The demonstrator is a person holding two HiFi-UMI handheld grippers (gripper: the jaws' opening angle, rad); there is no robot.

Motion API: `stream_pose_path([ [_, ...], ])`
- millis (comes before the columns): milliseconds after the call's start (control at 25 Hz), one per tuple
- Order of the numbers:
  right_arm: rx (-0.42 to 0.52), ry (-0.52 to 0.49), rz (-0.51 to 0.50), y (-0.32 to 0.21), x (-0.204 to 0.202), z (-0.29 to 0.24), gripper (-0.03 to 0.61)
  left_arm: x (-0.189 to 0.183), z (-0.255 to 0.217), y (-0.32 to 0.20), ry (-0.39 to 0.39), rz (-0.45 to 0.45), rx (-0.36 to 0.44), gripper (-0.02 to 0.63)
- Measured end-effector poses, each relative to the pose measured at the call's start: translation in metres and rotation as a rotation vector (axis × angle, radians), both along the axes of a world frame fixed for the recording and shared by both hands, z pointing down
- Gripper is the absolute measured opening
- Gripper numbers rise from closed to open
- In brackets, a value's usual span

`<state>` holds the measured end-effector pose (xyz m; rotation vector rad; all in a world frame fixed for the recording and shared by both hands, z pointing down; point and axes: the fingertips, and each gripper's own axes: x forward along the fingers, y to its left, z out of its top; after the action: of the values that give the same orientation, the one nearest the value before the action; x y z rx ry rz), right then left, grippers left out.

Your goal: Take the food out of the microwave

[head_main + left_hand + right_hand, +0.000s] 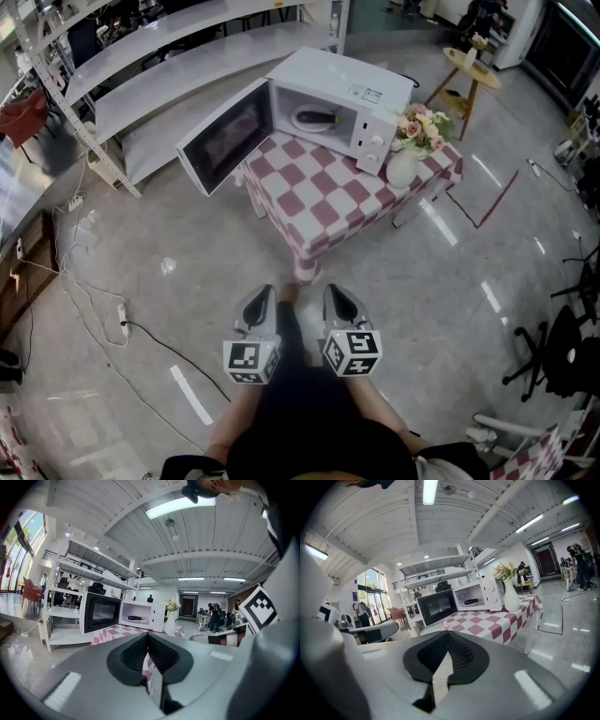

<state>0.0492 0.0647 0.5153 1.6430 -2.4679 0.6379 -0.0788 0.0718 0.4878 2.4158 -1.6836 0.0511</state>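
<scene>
A white microwave (349,86) stands on a red-and-white checkered table (328,202), its door (225,136) swung open to the left. Inside it a dark, long piece of food (317,118) lies on a white plate. The food (135,618) shows far off in the left gripper view, and the food (471,601) likewise in the right gripper view. My left gripper (262,292) and right gripper (336,292) hang side by side close to my body, well short of the table. The left gripper (147,637) and the right gripper (449,637) are both shut and hold nothing.
A white vase with flowers (405,161) stands on the table just right of the microwave. White shelving (169,56) runs behind on the left. Cables and a power strip (123,319) lie on the floor at left. A small round table (472,66) and an office chair (553,356) are to the right.
</scene>
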Motion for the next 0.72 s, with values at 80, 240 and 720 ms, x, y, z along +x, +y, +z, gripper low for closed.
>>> stream_pose_path([
  [80,-0.002,0.001,0.001,-0.007,-0.001,0.001,0.002,0.000,0.001,-0.008,0.002,0.001,-0.003,0.009],
  [240,-0.004,0.001,0.006,-0.021,-0.002,0.000,0.002,0.000,0.001,-0.023,-0.001,0.012,-0.005,0.009],
  [720,-0.016,-0.001,0.030,-0.065,-0.004,0.002,0.002,-0.002,0.002,-0.071,0.002,0.025,-0.018,0.009],
])
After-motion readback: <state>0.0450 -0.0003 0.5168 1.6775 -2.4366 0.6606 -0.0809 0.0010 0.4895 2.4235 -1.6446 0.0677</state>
